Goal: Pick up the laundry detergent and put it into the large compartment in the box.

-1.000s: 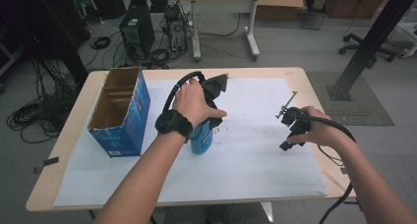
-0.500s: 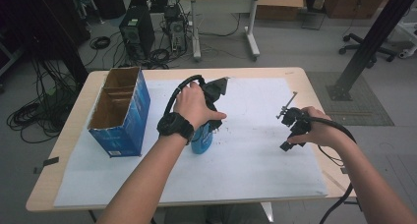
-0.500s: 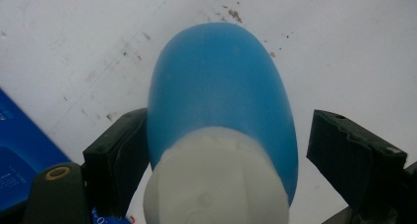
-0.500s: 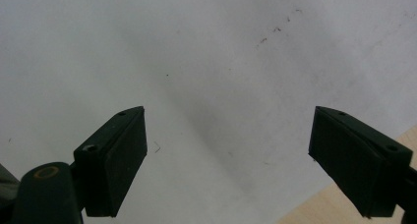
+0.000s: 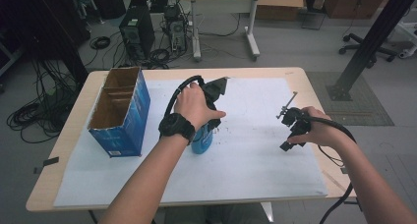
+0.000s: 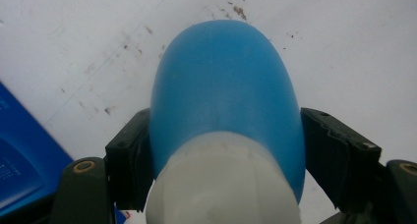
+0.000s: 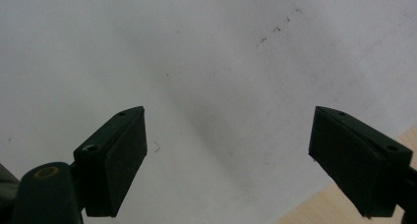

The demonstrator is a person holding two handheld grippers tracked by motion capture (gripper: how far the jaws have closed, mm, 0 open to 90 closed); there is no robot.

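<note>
The left gripper (image 6: 223, 150) has just been closing and now clamps the blue plastic bottle with a white cap (image 6: 223, 121), standing on the white paper sheet (image 5: 255, 150) beside the blue cardboard box (image 5: 120, 118); lifting remains. The right gripper (image 7: 231, 155) hangs wide, holding nothing.

Blue bottle (image 5: 202, 141): opaque, glossy blue plastic, smooth rounded body. In the left gripper view the bottle (image 6: 226, 101) carries a white section at the end nearest that camera, and the blue body swells from it and closes in a domed end farther off. In the high view it stands on the white sheet at mid-table, slightly left of centre, and its upper part is hidden under the hand. It sits to the right of the blue carton, near but apart. Dark specks lie on the sheet just to its right and beyond it. No label or marking visible on the blue surface. Contents cannot be told.
</note>
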